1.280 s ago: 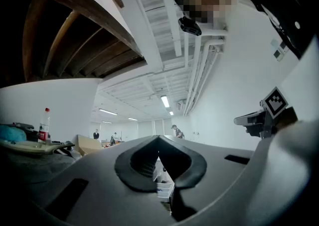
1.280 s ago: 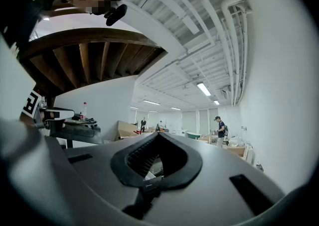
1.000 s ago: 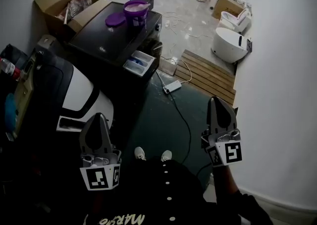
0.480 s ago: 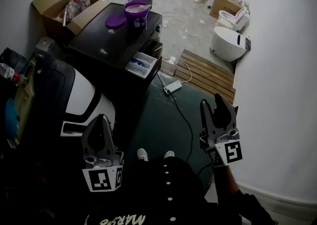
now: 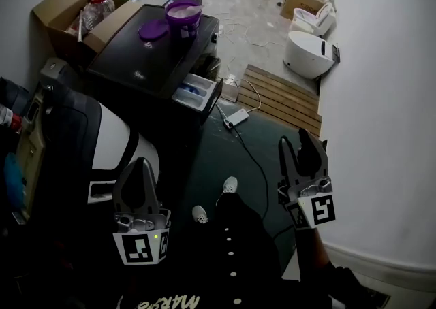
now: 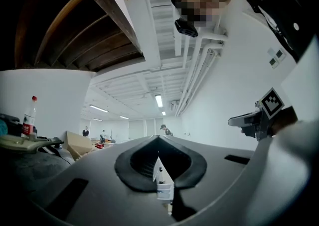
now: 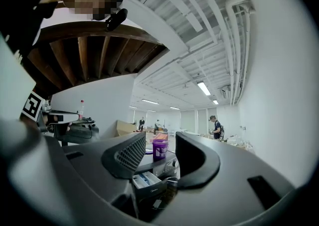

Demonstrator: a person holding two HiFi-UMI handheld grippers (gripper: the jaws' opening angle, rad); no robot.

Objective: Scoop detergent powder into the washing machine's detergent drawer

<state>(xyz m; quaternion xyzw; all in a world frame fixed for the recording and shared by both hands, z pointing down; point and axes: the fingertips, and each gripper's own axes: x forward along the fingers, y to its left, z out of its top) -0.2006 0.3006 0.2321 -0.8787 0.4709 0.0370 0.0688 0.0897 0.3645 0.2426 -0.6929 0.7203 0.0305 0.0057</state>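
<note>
Scooping looks not yet begun. The open purple plastic detergent tub [image 5: 182, 16] stands on the dark washing machine [image 5: 146, 62] at upper centre, its white detergent drawer [image 5: 196, 90] pulled out. The left claw [image 5: 139, 168] is pressed together and the right claw [image 5: 294, 145] spread, both empty and well apart from the machine.

Black top [image 5: 235, 263] — white buttons [image 5: 228, 239] down front — white shoes [image 5: 230, 184].
</note>
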